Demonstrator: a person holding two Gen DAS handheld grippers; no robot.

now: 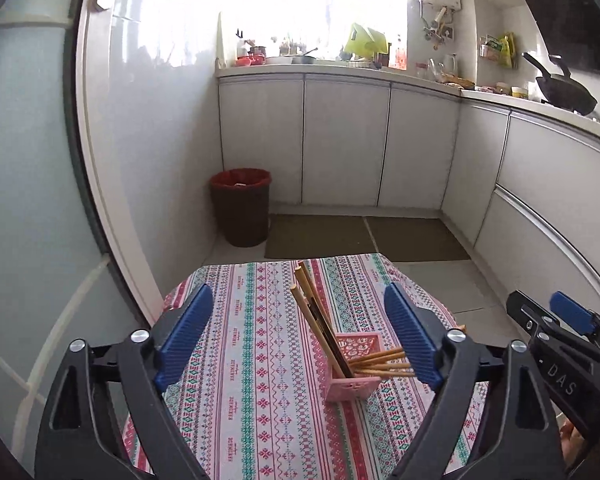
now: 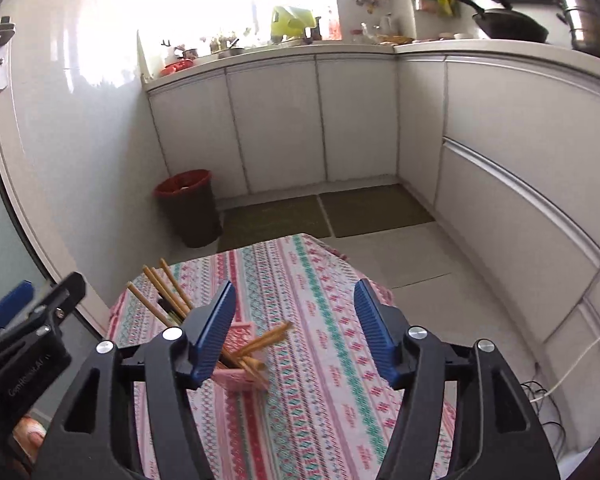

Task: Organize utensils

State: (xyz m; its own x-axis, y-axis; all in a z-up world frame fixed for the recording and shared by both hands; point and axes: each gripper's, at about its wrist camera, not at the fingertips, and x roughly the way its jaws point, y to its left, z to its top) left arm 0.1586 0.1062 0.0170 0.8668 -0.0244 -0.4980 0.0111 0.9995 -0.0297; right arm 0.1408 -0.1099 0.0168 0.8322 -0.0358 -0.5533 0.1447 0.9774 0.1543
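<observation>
the word "handmade" is repeating along the stripes of the tablecloth (image 1: 236,312). the letters "das" are showing in white on the black right gripper (image 1: 540,316).

chopsticks (image 1: 320,312) in holder (image 1: 350,376) on table (image 1: 252,360)

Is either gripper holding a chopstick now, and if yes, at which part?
Nothing is held. The left gripper and the right gripper both stand open, with no pad pressing on anything. The chopsticks rest in the pink holder.

Chopsticks (image 1: 316,312) block holder (image 1: 350,376) mouth; tablecloth (image 1: 252,320) right probably clear.
</observation>
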